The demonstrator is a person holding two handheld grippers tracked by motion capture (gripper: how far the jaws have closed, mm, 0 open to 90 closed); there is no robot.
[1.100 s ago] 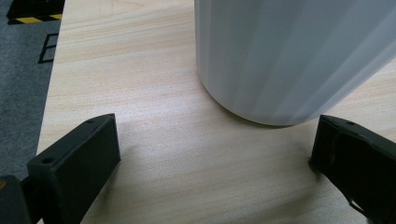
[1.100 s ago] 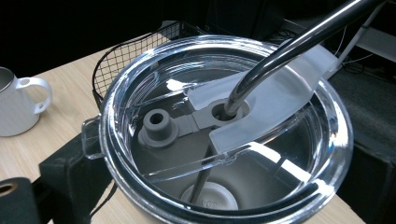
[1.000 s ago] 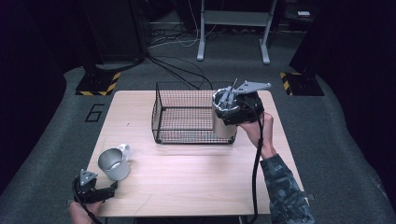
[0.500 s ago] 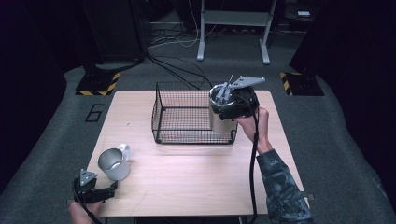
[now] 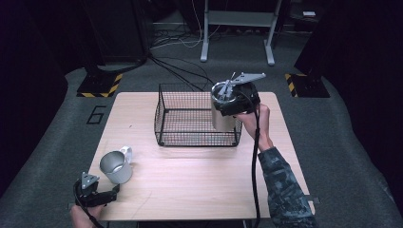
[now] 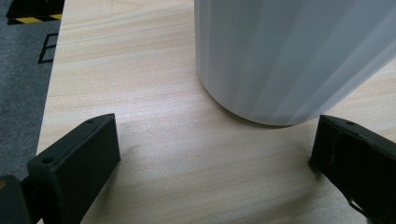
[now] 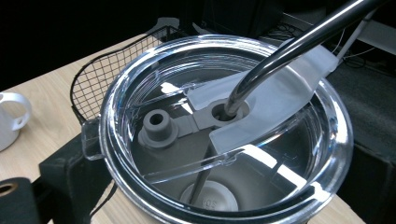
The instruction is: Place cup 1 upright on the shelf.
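While the tumbler (image 5: pixel 222 110) is held clamped in the right tongs (image 5: pixel 233 102) above the basket's (image 5: pixel 190 118) right end, lowering inside is judged next; the left tongs (image 6: pixel 212 154) are spread wide beside the mug (image 5: pixel 115 166).

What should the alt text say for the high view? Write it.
The right gripper holds a steel tumbler with a straw above the right end of a black wire basket. Near the table's left front corner, the left gripper sits beside a white mug.

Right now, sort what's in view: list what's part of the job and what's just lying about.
In the job:
- tumbler, held by the right gripper
- basket
- mug, near the open left gripper

Lying about:
- cables on the floor
- metal stand behind the table
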